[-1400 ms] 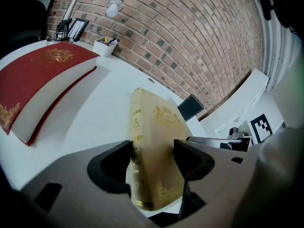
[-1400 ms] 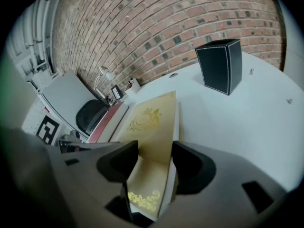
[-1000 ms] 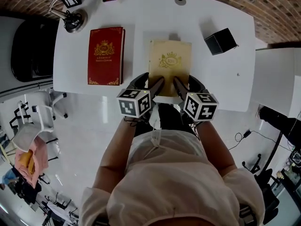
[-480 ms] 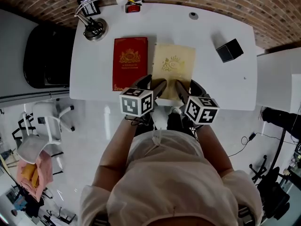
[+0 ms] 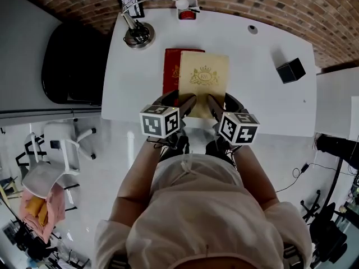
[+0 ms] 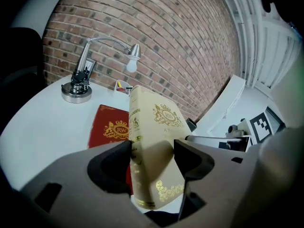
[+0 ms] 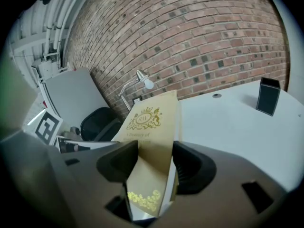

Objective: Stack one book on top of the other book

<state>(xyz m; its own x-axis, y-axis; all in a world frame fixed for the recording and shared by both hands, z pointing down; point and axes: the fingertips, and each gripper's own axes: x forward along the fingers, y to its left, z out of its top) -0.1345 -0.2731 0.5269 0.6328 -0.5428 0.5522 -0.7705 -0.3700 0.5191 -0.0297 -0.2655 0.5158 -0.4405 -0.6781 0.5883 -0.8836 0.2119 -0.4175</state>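
Closest to me, left gripper [image 5: 179,100] and right gripper [image 5: 223,102] are both clamped on the near edge of the cream book [image 5: 203,83], one at each near corner. Left gripper view: jaws pinch spine side, cover against one pad, book filling the gap. Right gripper view: same on the page-edge side, jaws closed on the cover.

The cream book is lifted off the table [image 5: 252,94] and carried by its near end. It overlaps the right part of the red book [image 5: 170,72], and only the red book's left strip shows past it. The red book lies flat. I can't tell whether the two touch yet.

My call: mid-transfer, placement not done. To do it well, I'd slide the cream book further to the red book's left until spines and corners line up. Then level it, lower the far end first and open both grippers together so it doesn't skew.

Beyond the red book stands the desk lamp [image 5: 137,35]; a black box [image 5: 291,70] sits well off to the red book's right.
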